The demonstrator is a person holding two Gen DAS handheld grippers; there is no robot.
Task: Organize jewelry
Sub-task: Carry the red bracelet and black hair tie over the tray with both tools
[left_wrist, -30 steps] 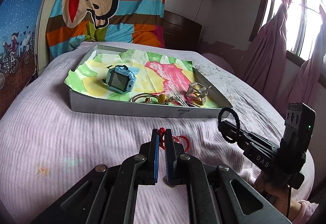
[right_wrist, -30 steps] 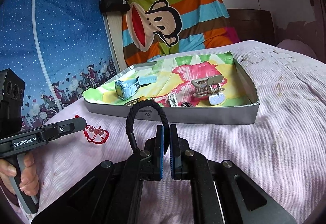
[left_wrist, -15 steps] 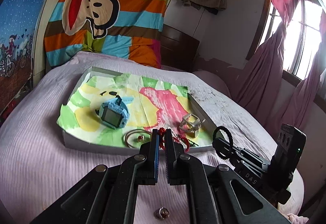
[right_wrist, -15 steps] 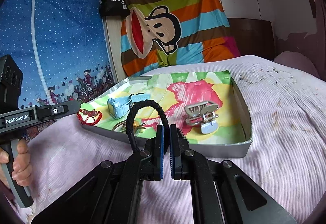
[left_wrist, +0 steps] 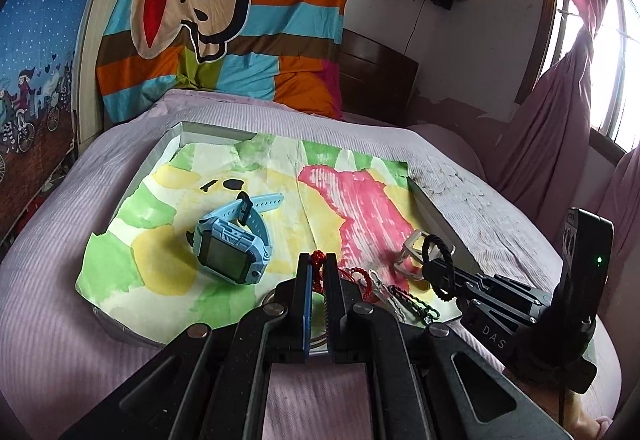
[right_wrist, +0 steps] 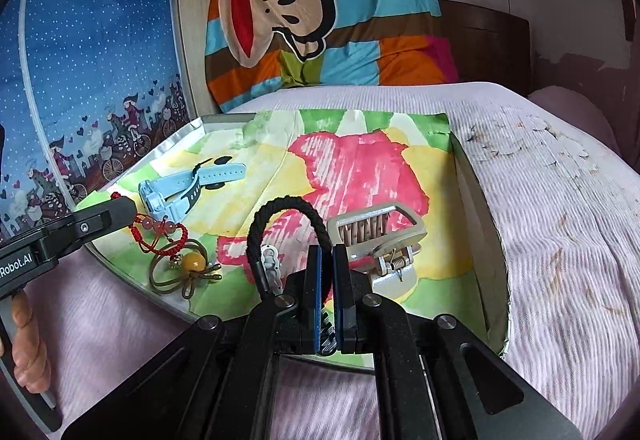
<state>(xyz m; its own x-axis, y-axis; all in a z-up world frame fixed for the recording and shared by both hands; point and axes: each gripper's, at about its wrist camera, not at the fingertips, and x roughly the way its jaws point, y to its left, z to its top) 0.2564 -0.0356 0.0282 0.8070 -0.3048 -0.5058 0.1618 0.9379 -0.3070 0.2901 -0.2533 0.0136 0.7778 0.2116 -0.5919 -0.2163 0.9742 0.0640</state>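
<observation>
- A red braided cord bracelet with pinkish beads [right_wrist: 162,236] is pinched in the left gripper [left_wrist: 318,272], whose jaws are closed on its knot, and is held over the near left part of the tray.
- A black braided loop bracelet [right_wrist: 288,228] is clamped in the right gripper [right_wrist: 327,260], fingers nearly together, above the tray's near side.
- A shallow grey tray lined with watercolour-painted paper [right_wrist: 480,207] is seen on a pale pink ribbed bedspread [right_wrist: 560,220].
- Inside it, a light blue plastic smartwatch [left_wrist: 228,244], a silver metal hair claw [right_wrist: 380,236] and a brown cord loop with an amber bead [right_wrist: 184,268] are laid out.
</observation>
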